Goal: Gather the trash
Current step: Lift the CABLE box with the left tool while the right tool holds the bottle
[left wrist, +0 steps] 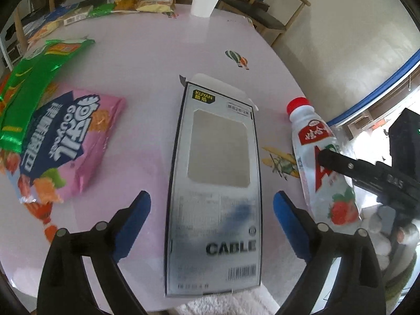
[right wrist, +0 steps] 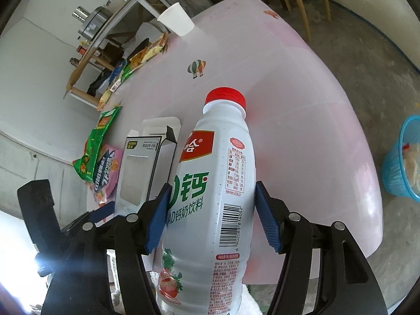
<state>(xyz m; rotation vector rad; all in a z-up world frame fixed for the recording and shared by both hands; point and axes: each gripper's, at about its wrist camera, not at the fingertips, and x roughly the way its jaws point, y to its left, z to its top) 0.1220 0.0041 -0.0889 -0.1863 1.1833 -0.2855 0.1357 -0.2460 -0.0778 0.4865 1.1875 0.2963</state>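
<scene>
We find the middle and far right of the pale pink round table (left wrist: 147, 60) bare and passable. On the left, a pink snack bag (left wrist: 71, 141) and green foil wrappers (left wrist: 34, 78) crowd the edge. A white paper cup (left wrist: 204, 0) stands at the far rim. The flat grey cable box (left wrist: 215, 189) and white red-capped milk bottle (right wrist: 210, 197) lie just beside each other, leaving a narrow gap.

A round pink tabletop (right wrist: 302, 84) with small balloon stickers (right wrist: 197, 68) fills the room's middle. Beyond the tabletop stand wooden chairs (left wrist: 273, 13) on a grey concrete floor (right wrist: 372, 60). Left of the tabletop, a pale wall (right wrist: 31, 84) backs a wooden shelf (right wrist: 110, 34) bearing a steel pot (right wrist: 90, 19). Daylight is soft.
</scene>
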